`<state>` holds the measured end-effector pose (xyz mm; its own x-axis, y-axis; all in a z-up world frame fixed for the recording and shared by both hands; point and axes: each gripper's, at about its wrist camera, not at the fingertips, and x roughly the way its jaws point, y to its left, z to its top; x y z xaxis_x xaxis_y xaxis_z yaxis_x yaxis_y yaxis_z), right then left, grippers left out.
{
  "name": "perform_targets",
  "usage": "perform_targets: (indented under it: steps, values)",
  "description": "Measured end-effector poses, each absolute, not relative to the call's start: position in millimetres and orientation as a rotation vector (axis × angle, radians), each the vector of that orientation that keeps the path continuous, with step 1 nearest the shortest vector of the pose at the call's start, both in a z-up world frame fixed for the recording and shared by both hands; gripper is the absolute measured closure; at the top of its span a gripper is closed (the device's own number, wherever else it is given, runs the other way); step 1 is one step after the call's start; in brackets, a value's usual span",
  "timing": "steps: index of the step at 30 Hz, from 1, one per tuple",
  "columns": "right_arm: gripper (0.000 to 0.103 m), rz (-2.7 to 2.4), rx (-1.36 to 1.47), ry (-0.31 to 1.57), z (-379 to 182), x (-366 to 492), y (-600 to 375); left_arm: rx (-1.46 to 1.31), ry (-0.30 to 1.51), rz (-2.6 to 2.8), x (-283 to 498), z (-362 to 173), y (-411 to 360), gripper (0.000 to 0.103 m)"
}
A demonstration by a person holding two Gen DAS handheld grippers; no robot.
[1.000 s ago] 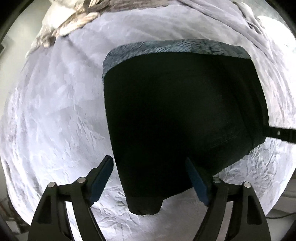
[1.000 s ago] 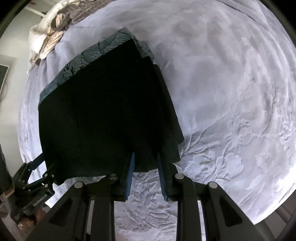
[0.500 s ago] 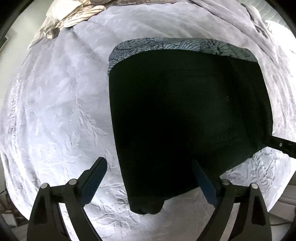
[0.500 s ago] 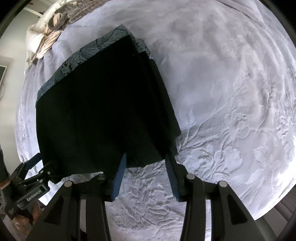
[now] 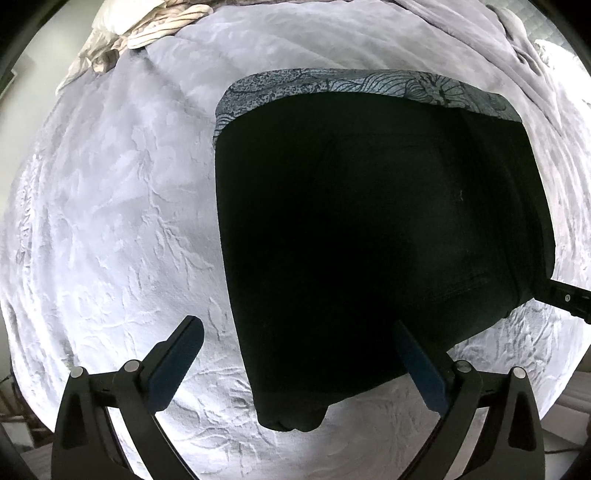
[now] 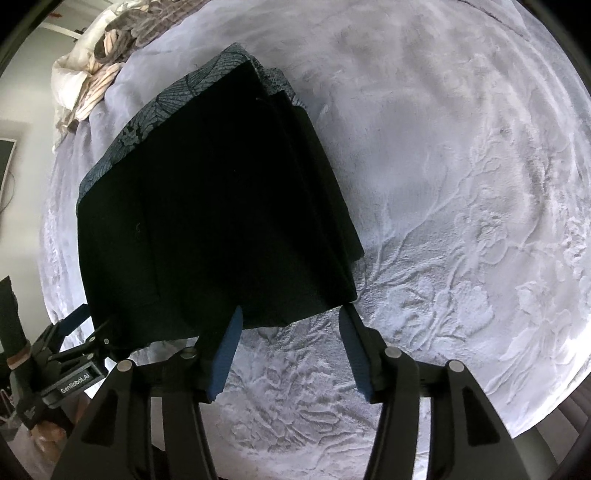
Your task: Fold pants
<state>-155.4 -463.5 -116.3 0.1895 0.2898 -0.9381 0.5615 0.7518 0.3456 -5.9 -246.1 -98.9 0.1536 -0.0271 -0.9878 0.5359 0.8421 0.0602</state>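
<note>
Black pants (image 5: 369, 236) lie folded into a compact block on a pale embossed bedspread (image 5: 110, 221), with a grey-blue patterned band (image 5: 351, 83) along the far edge. They also show in the right wrist view (image 6: 214, 206). My left gripper (image 5: 295, 343) is open and empty, its fingers straddling the near left corner of the pants. My right gripper (image 6: 290, 328) is open and empty just short of the near right corner. The left gripper also shows at the lower left of the right wrist view (image 6: 74, 332).
A crumpled heap of cream and brown bedding (image 5: 140, 29) lies at the far left of the bed; it also shows in the right wrist view (image 6: 96, 51). A loose grey blanket (image 5: 498, 37) is bunched at the far right. The bedspread (image 6: 461, 221) spreads wide to the right.
My right gripper has opened and let go of the pants' near edge, then drawn back. My left gripper has stayed open and pulled back and up a little.
</note>
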Motion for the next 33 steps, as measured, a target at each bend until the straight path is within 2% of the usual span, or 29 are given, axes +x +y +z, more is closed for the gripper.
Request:
perform_targets:
  steps: [9,18,26,33]
  values:
    - [0.031,-0.205,0.754,1.412,-118,-155,-473,0.432,1.396,-0.428,2,-103,-244,0.001]
    - [0.030,-0.138,0.773,1.387,-111,-160,-489,0.308,1.510,-0.469,24,-111,-229,0.001]
    - [0.027,-0.116,0.790,1.330,-105,-148,-524,0.136,1.503,-0.501,66,-97,-213,0.001]
    - [0.027,-0.010,0.779,1.336,-120,-122,-532,-0.029,1.595,-0.602,95,-125,-219,0.001]
